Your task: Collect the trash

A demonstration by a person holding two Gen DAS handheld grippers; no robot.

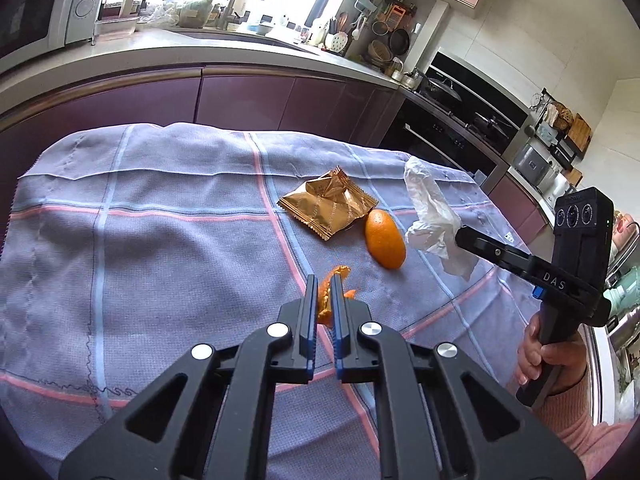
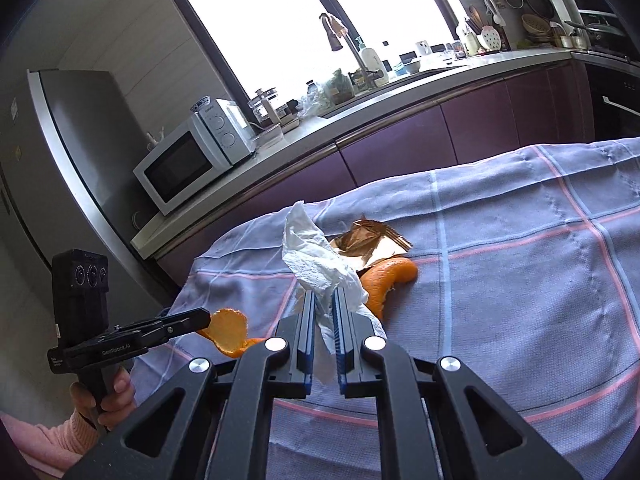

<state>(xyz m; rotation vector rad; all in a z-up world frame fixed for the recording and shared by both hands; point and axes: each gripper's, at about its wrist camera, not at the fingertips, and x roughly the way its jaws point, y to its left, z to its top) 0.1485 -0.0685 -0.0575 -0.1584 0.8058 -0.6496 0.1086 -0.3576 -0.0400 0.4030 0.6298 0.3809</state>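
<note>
Orange peel is pinched in the left gripper; the right gripper is clamped on white tissue, frame centre, above the checked cloth.

Home kitchen, microwave, faucet, likely stove

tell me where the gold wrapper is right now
In the left wrist view, the gold wrapper lies on the checked cloth near its middle, just left of the large orange peel.
</note>
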